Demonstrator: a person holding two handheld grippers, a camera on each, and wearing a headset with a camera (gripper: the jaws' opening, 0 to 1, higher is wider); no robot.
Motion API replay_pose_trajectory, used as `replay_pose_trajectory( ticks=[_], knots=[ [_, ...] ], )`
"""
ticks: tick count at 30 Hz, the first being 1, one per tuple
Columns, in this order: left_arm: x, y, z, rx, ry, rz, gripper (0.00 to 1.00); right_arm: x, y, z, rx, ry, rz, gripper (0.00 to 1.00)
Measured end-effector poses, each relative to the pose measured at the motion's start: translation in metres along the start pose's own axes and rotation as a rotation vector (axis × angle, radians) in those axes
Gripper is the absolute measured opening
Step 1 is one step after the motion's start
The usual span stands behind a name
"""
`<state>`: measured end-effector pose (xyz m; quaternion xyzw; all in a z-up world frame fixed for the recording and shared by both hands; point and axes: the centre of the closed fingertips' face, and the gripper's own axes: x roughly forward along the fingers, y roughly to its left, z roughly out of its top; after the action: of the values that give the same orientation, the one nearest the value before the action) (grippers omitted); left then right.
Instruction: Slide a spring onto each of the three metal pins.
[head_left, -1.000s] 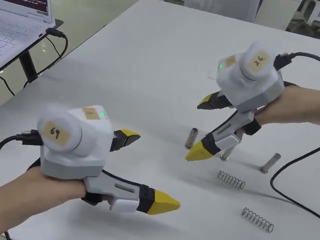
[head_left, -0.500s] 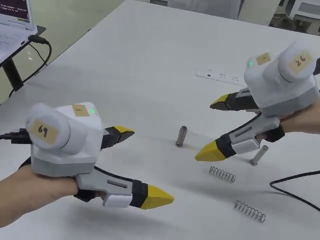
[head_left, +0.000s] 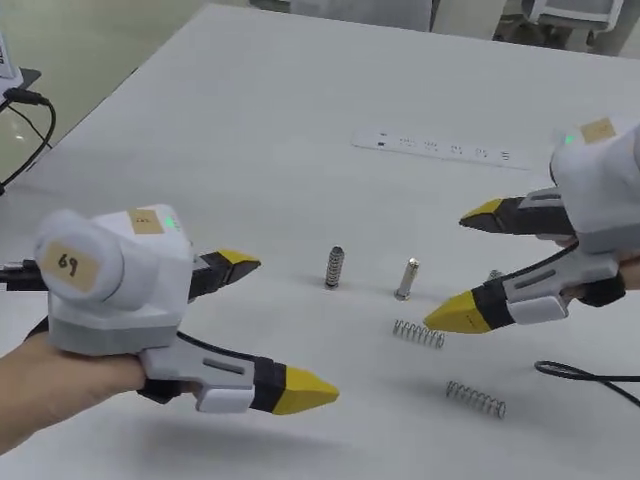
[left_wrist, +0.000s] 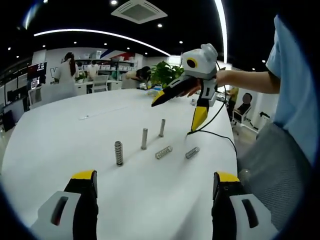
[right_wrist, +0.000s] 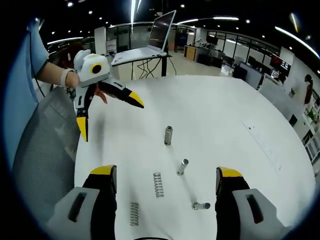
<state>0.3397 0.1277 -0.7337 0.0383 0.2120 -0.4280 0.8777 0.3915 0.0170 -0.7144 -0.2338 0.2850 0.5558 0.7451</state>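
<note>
So far, one done: spring-sleeved steel pin (head_left: 334, 268) upright on white surface (head_left: 250, 120), bare steel pin (head_left: 407, 279) beside. Nearby lies loose coiled wire spring (head_left: 418, 334). Gaping wide, empty: left tool (head_left: 292, 328), right tool (head_left: 448, 269). Next, likely: pinch spring, thread over bare pin.

My left gripper (head_left: 292, 327) is a white moulded shell with a rounded knob. The knob carries a tan sticker (head_left: 70, 266) with "69" written by hand. A second tan label and a small green light (head_left: 170, 222) sit on top. Its two black jaws end in yellow tips. My right gripper (head_left: 448, 270) matches it, with a white shell, tan label, green lamp and yellow-tipped black jaws, plus a black cable (head_left: 600, 378). I wear a light blue short sleeve (left_wrist: 292, 75).
</note>
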Motion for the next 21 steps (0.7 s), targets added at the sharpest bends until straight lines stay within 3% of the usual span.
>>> replay_pose_trajectory(
  ticks=[21],
  knots=[
    [0.027,-0.018,0.014,0.074,0.027,-0.097,0.91,-0.060,0.002,-0.052,0.136,-0.038,-0.124,0.80]
  ],
)
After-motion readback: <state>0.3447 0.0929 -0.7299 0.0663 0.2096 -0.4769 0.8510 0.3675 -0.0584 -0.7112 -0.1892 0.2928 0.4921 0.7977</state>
